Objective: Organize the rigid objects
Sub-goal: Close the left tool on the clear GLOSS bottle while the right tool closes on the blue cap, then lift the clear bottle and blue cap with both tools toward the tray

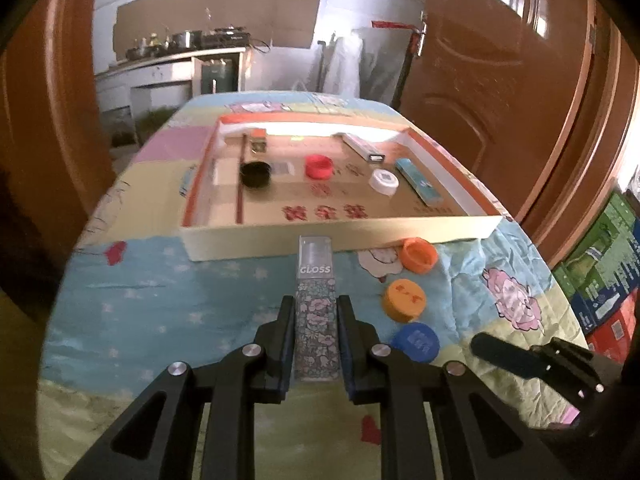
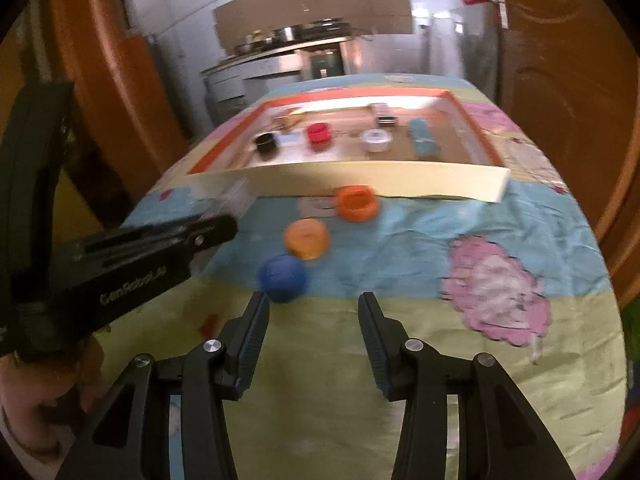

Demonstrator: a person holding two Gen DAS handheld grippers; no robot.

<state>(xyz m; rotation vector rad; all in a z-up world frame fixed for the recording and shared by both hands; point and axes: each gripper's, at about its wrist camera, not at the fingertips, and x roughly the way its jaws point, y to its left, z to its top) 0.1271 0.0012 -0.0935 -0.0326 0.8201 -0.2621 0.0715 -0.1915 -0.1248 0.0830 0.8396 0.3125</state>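
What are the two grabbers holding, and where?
The left gripper pinches the flowery GLOSS box by its long sides, near its end. The right gripper holds nothing.

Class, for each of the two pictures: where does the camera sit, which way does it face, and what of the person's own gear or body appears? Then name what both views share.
Left wrist view: sits on the left tongs, facing forward and down at the tray; they are shut on a floral gloss box; the right tongs' tip shows.
Right wrist view: sits on the right tongs, open, facing the blue cap; left tongs and a hand show.
Shared: tray, three loose caps, kitchen beyond.
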